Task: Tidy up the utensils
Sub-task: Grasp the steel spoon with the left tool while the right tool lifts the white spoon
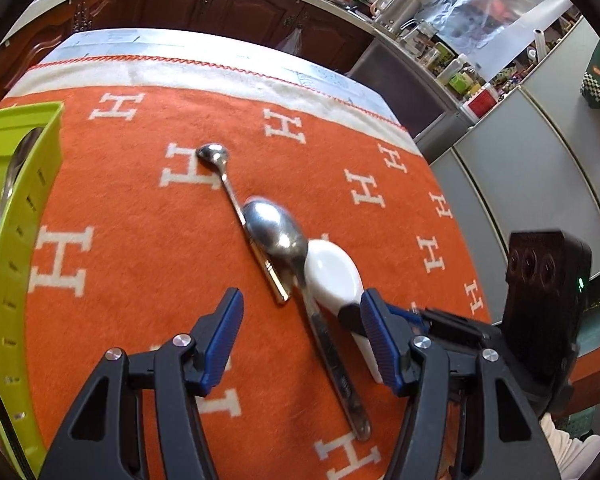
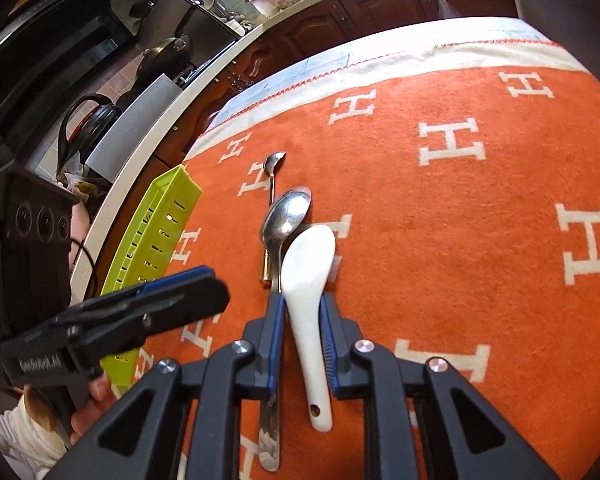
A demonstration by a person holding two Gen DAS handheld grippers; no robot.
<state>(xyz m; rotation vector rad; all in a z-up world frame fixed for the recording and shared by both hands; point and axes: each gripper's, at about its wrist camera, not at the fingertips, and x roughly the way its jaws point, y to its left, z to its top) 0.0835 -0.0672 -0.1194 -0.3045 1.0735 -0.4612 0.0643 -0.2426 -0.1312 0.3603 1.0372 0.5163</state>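
Note:
On the orange cloth [image 1: 140, 240] lie three spoons in a bunch. The white ceramic spoon [image 2: 306, 272] points away from me, and my right gripper [image 2: 303, 340] is shut on its handle. Its bowl rests against a steel spoon [image 2: 288, 212], whose long handle [image 1: 332, 360] runs between the fingers of my left gripper [image 1: 302, 336]. That gripper is open and hovers just above it. A small teaspoon [image 1: 212, 154] with a gold handle end lies partly under the steel spoon's bowl [image 1: 272, 228]. The green tray [image 1: 20, 240] stands at the left.
The green tray [image 2: 156, 240] holds a spoon [image 1: 16, 160] inside. The table's right edge [image 1: 440, 184] drops off toward grey cabinets. Beyond the far edge run dark wood cabinets [image 1: 220, 0] and a cluttered counter. A hand [image 2: 92, 400] holds the left gripper's handle.

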